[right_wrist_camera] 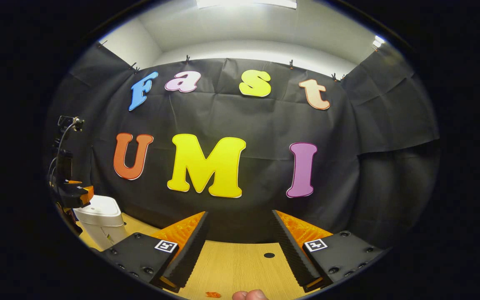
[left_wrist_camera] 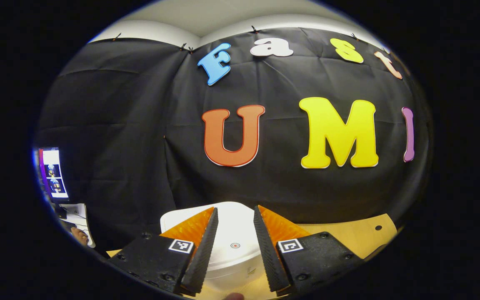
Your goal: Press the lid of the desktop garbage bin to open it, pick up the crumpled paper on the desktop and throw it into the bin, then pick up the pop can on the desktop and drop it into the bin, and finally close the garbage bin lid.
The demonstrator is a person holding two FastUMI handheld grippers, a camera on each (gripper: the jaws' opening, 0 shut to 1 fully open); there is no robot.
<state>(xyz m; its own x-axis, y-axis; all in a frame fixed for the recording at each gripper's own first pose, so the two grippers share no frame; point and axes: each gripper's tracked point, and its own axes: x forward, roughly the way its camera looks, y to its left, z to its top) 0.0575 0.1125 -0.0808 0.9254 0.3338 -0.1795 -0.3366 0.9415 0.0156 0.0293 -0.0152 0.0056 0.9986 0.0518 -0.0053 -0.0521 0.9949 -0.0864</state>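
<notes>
The white desktop bin [left_wrist_camera: 231, 258] stands right below my left gripper [left_wrist_camera: 235, 209], and its lid looks closed. A small round red button [left_wrist_camera: 235, 245] on the lid shows between the two fingers. That gripper is open, hovers over the lid and holds nothing. In the right gripper view the same bin [right_wrist_camera: 98, 221] sits at the far left of the wooden table [right_wrist_camera: 240, 266], with the left gripper [right_wrist_camera: 75, 193] just above it. My right gripper [right_wrist_camera: 239, 213] is open and empty over the bare table, well to the right of the bin.
The black cloth wall closes the back of the table. A monitor [left_wrist_camera: 54, 173] and papers [left_wrist_camera: 75, 212] are at the far left. The tabletop has a cable hole [right_wrist_camera: 269, 255]. A small orange-red scrap [right_wrist_camera: 213, 294] lies near the front edge, beside a fingertip [right_wrist_camera: 248, 295].
</notes>
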